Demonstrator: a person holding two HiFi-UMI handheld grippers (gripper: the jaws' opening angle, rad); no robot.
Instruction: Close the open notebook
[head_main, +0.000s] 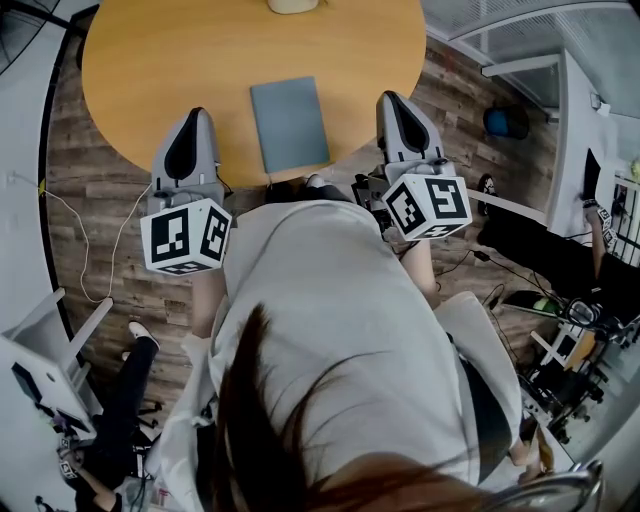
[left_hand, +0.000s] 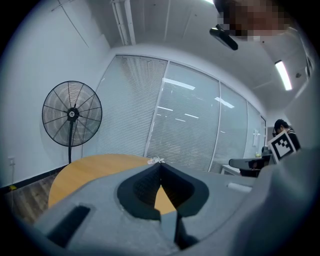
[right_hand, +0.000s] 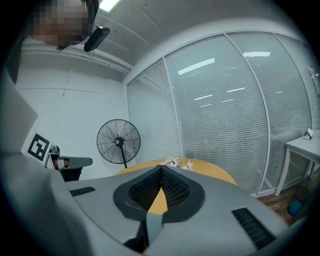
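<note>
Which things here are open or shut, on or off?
Notebook: closed, flat on the table.
Left gripper: fingers shut, empty.
Right gripper: fingers shut, empty.
Blinds: drawn shut.
Ceiling light: on.

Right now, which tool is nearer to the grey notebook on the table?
Left, by a little. The left tool is left of the notebook; the right tool is right of it, slightly farther off. Neither touches it.
</note>
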